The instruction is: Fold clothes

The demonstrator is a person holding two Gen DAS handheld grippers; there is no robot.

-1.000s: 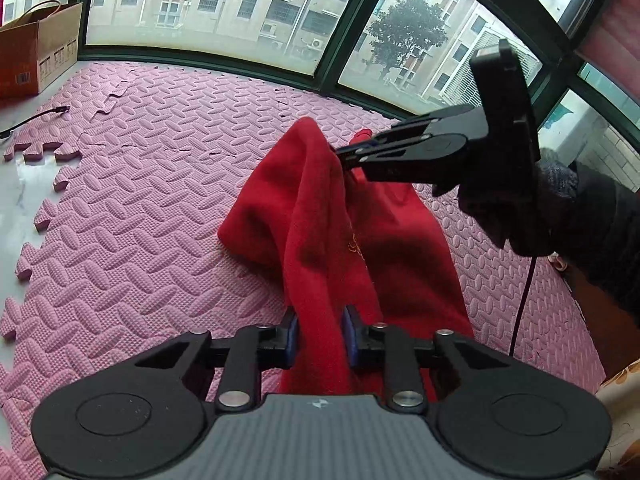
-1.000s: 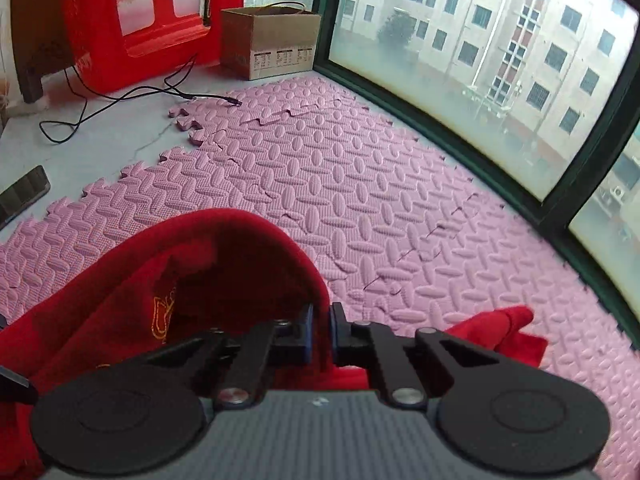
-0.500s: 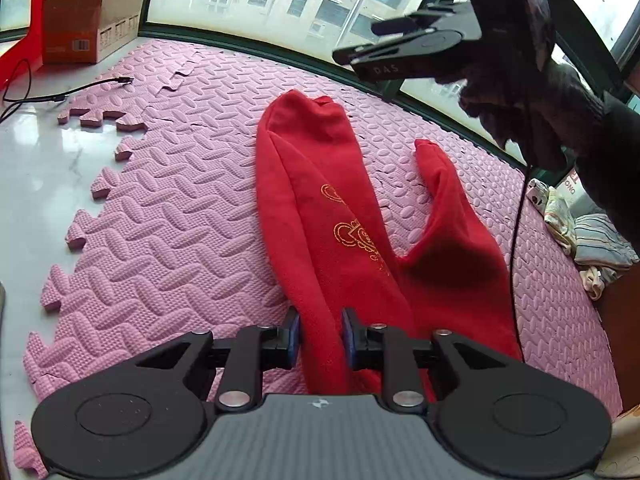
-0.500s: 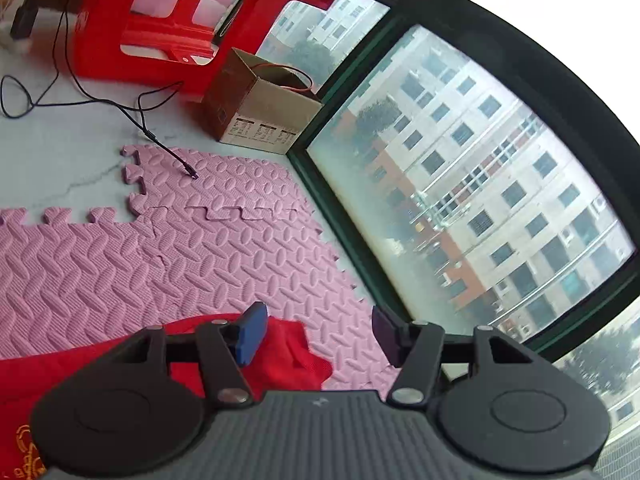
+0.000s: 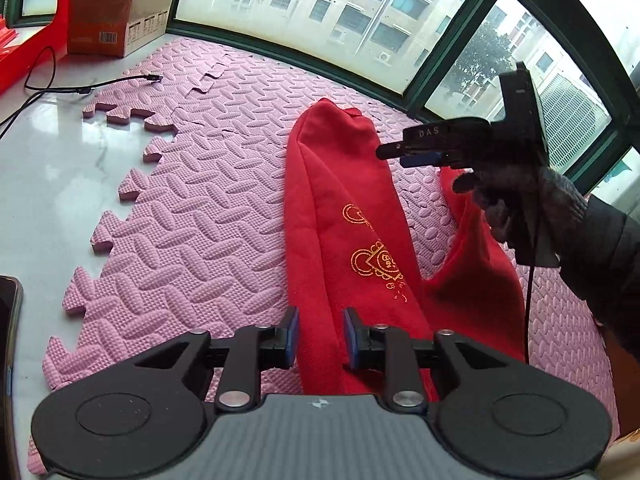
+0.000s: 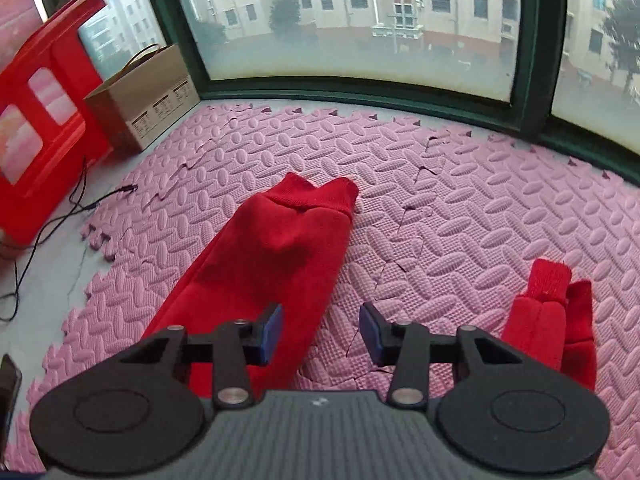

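A red garment with gold embroidery (image 5: 344, 216) lies stretched lengthwise on the pink foam mat (image 5: 208, 216). My left gripper (image 5: 319, 338) is shut on its near end. In the right wrist view the garment (image 6: 264, 268) runs away from me, and a red sleeve end (image 6: 548, 312) lies to the right. My right gripper (image 6: 320, 330) is open and empty, hovering above the mat beside the garment. It also shows in the left wrist view (image 5: 404, 154), held in a gloved hand above the garment's far part.
A cardboard box (image 5: 116, 12) and a red plastic stool (image 6: 40, 120) stand at the far left by the window. A black cable (image 5: 68, 88) lies on the marble floor. A phone (image 5: 8, 320) lies at the left edge. The green window frame (image 6: 360, 92) bounds the mat.
My right gripper let go of the garment, opened and lifted away. The garment's far end dropped and now lies flat and stretched on the mat. My left gripper kept its hold.
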